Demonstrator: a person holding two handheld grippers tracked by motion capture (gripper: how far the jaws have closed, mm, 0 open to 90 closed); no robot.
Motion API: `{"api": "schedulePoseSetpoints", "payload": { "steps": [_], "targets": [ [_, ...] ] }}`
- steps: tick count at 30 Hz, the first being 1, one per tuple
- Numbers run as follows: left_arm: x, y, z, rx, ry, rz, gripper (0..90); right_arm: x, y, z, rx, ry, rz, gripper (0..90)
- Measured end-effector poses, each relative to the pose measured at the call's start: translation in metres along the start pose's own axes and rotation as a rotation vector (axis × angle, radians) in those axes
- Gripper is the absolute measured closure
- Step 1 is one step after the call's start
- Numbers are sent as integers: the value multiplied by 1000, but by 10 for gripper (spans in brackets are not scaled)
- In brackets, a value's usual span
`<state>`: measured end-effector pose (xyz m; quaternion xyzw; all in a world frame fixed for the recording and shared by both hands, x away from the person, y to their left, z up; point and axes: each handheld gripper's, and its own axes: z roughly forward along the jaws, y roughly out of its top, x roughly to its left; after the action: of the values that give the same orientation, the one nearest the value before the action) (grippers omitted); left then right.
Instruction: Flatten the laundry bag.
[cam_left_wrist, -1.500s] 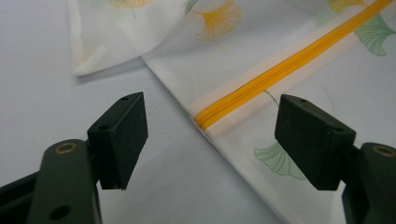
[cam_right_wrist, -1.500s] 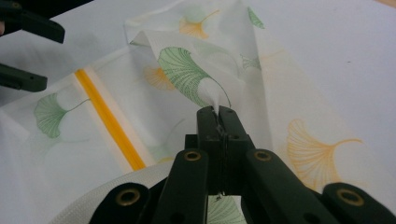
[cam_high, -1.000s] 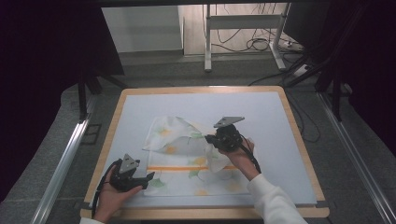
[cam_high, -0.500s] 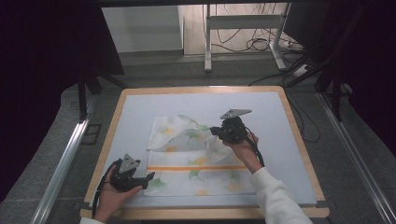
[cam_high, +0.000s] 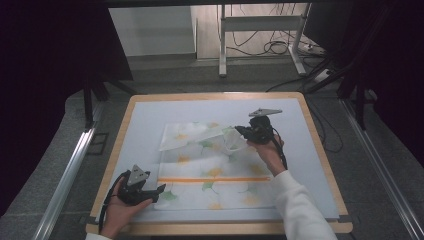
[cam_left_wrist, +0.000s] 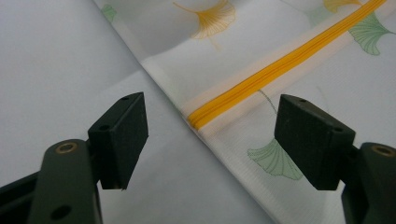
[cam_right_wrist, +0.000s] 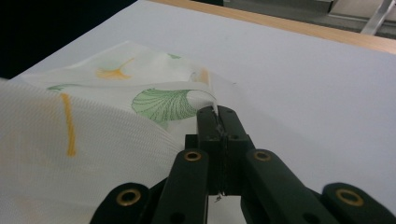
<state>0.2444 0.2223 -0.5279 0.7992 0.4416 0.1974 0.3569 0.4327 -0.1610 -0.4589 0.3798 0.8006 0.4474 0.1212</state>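
Cloth (cam_high: 210, 170), white with green and yellow ginkgo leaves and one orange stripe (cam_high: 215, 179), lies spread on the pale table mat (cam_high: 145, 120), its near edge toward me and its far part folded over itself.

Near field, high view: my left gripper (cam_high: 159, 189) rests at about seven o'clock of the mat, in my left hand (cam_high: 120, 210), its tips just beside the cloth's near-left corner. In the left gripper view my two black jaws stand wide apart, holding nothing. Between them runs the cloth's edge, and the end of the orange stripe (cam_left_wrist: 280, 65) points toward one o'clock; a green leaf (cam_left_wrist: 275, 158) lies just inside the right-hand jaw. Bare mat (cam_left_wrist: 51, 65) lies at ten o'clock.

Middle field, high view: my right hand (cam_high: 267, 152), in a white sleeve (cam_high: 300, 210), reaches across the cloth's right side.

Far field: my right gripper (cam_high: 239, 130) sits at about two o'clock of the mat, raised, with the grey plate (cam_high: 265, 112) on top. In the right gripper view its jaws are pressed together on a thin edge of the cloth (cam_right_wrist: 163, 102), pinched at the tips. The held fabric rises off the mat and drapes away toward nine o'clock, showing a green leaf (cam_right_wrist: 166, 105) close to the tips and a yellow one (cam_right_wrist: 112, 70) beyond. The wooden table rim (cam_right_wrist: 299, 28) runs across at twelve o'clock.
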Motion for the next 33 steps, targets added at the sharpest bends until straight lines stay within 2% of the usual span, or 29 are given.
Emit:
{"api": "schedulePoseSetpoints", "payload": {
  "steps": [11,17,19,22,29,33],
  "targets": [
    [0,0,0,-3,1,-2,259,-33,-1,4,-10,-35,84,887],
    [0,0,-1,-3,1,0,259,-53,-4,7,-16,-38,147,885],
    [0,0,-1,-3,1,0,259,-62,-6,10,-15,-24,182,882],
    [0,0,-1,-3,0,0,259,-73,-10,13,-14,-34,217,878],
    [1,0,0,-2,-1,0,259,-98,-15,8,-49,-67,278,821],
    [0,0,-1,-1,-1,4,259,-108,-16,-1,-69,-93,287,690]
  ]
}}
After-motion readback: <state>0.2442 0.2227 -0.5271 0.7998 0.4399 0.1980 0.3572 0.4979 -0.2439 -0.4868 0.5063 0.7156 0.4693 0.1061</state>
